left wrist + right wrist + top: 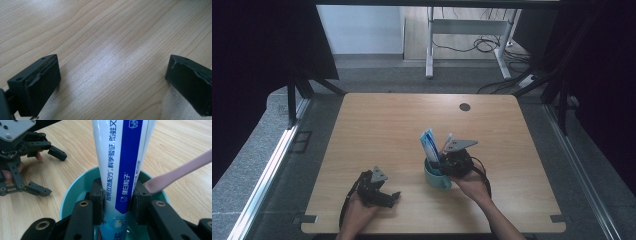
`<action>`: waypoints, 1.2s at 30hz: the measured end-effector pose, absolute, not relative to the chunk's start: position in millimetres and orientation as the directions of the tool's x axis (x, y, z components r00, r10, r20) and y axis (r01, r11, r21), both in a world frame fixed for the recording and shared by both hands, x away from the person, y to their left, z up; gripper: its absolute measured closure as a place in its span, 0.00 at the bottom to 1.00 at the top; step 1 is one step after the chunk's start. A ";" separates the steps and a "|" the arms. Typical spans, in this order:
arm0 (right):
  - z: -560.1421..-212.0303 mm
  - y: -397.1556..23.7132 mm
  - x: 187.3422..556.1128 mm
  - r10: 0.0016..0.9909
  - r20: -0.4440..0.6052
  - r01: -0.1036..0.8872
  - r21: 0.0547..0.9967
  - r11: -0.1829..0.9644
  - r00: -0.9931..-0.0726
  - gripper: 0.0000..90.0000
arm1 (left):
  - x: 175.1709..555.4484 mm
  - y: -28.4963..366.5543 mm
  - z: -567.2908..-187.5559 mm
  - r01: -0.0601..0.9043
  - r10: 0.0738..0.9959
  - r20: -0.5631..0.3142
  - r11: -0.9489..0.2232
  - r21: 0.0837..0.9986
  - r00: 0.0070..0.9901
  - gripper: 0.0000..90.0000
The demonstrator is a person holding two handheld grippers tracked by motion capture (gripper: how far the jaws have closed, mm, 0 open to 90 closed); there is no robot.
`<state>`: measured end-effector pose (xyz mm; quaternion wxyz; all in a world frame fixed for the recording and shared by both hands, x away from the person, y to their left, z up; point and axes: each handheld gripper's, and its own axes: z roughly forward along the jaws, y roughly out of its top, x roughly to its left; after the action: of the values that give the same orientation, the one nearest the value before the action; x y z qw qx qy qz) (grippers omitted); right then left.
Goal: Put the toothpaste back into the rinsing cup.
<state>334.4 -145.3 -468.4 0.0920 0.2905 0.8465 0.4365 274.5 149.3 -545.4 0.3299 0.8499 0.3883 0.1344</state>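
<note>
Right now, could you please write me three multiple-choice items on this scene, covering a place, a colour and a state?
1. Where does the toothpaste tube stand?
A. flat on the table
B. in the cup
C. on the floor

2. What colour is the cup?
A. teal
B. red
C. yellow

3. How are the left tongs?
A. shut on a brush
B. shut on the tube
C. open over bare wood

Key: 1 B, its lower end sits inside the cup's rim; 2 A, the wall is teal in the right gripper view; 3 C, the jaws stand wide apart over the table.
</note>
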 end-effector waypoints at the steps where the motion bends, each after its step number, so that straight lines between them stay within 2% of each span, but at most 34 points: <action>1: -468.2 -145.1 334.4 0.573 0.099 0.414 0.791 0.451 -0.813 0.73 | 274.5 149.3 -545.4 0.571 0.749 -0.028 -0.481 0.665 0.662 0.00; 12: -462.4 -147.7 335.4 0.561 0.109 0.421 0.779 0.464 -0.821 0.58 | 274.4 149.3 -545.4 0.572 0.749 -0.028 -0.480 0.665 0.662 0.00; 21: -457.1 -142.4 333.0 0.538 0.082 0.399 0.765 0.506 -0.839 0.41 | 274.5 149.6 -545.1 0.571 0.746 -0.026 -0.486 0.662 0.665 0.00; 30: -448.7 -146.0 329.7 0.535 0.077 0.385 0.781 0.492 -0.842 0.25 | 274.5 149.5 -545.2 0.572 0.748 -0.027 -0.484 0.663 0.663 0.00; 36: -444.7 -149.8 326.7 0.534 0.061 0.377 0.776 0.505 -0.843 0.18 | 274.6 149.4 -545.3 0.572 0.749 -0.027 -0.482 0.664 0.662 0.00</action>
<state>326.7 -149.8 -444.7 0.0937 0.2641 0.8625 0.4213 274.6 149.4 -545.3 0.3294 0.8501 0.3883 0.1344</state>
